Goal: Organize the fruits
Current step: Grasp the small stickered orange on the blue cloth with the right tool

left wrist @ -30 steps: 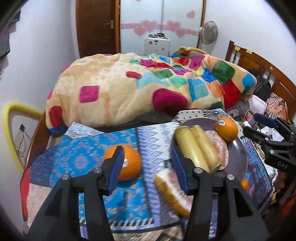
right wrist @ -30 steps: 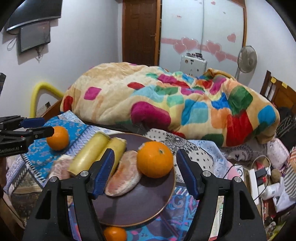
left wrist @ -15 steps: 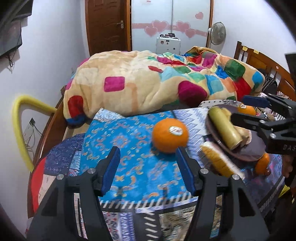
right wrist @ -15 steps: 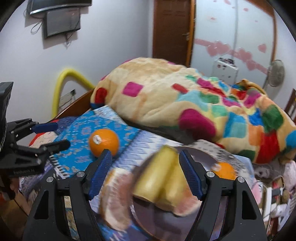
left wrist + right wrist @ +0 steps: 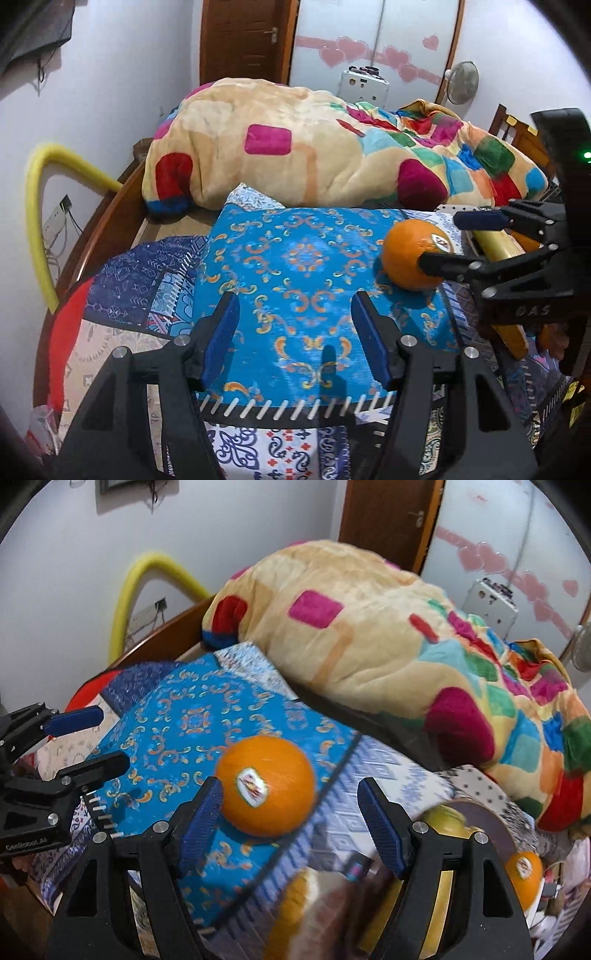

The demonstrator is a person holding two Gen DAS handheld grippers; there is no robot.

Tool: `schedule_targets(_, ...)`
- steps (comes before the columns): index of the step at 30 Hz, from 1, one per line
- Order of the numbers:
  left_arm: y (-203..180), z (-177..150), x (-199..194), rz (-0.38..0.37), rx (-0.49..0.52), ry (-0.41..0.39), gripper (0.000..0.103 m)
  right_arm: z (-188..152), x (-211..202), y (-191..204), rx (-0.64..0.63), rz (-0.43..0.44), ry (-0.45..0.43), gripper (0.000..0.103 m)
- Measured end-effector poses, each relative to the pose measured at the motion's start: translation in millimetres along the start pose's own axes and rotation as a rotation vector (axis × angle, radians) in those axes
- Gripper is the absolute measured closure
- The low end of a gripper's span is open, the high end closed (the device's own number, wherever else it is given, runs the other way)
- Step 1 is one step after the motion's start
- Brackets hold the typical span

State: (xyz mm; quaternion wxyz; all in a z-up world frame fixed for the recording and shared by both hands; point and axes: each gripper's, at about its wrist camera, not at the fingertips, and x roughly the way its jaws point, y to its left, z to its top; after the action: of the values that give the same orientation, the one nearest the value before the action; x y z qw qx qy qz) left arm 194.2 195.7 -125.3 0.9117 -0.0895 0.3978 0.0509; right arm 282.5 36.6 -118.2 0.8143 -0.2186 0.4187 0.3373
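A loose orange point(image 5: 266, 786) with a sticker lies on the blue patterned cloth point(image 5: 192, 716). My right gripper point(image 5: 291, 819) is open and tilted down over it. The fruit sits just past the left pad, well clear of the other one. From the left wrist view the same orange point(image 5: 413, 254) shows between the right gripper's point(image 5: 439, 240) spread fingers. My left gripper point(image 5: 295, 339) hangs open above bare blue cloth point(image 5: 295, 258), left of the orange, holding nothing. A dark plate point(image 5: 484, 819) at lower right carries yellow fruit point(image 5: 443, 819) and a second orange point(image 5: 522, 871). A blurred peeled segment point(image 5: 314, 897) lies beside it.
A bundled patchwork blanket point(image 5: 314, 147) fills the bed behind the cloth. A yellow padded tube point(image 5: 37, 206) and the wooden bed frame point(image 5: 107, 229) run along the left by the wall. The cloth's fringed front edge point(image 5: 295, 406) lies just under my left gripper.
Both grippers swung left. My right gripper left the plate and came over the loose orange. The orange slid out from between my left gripper's fingers to their right. Both sets of jaws widened a little.
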Motion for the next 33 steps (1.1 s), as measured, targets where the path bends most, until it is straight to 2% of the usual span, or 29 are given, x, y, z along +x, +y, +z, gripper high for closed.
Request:
schedule_targets(5, 3.8, -1.4, 3.8, 0.001, 0.000, -0.001, 0.040, 5.7, 20.8, 16.1, -0.029, 0.002, 0.066, 0.028)
schedule_targets(10, 1.8, -0.2, 4.3, -0.004, -0.001, -0.004, 0.040, 7.9, 23.1, 20.4, -0.053, -0.043, 0.064, 0.037)
schedule_targets(17, -15.5, -1.8, -5.5, 0.000, 0.052, -0.031, 0.040, 9.0, 29.0, 16.4, -0.052, -0.023, 0.111, 0.035)
schedule_targets(20, -21.0, -1.3, -9.6, 0.001, 0.071, -0.039, 0.040, 6.6, 37.2, 18.9, -0.069, -0.054, 0.121, 0.037)
schedule_targets(27, -32.0, 0.7, -13.0, 0.006, 0.078, -0.025, 0.040, -1.5, 17.8, 12.3, -0.038, -0.007, 0.065, 0.038)
schedule_targets(33, -62.1, -0.2, -34.1, -0.014, 0.111, -0.036, 0.040, -26.0, -42.6, -6.9, -0.003, -0.041, -0.041, 0.038)
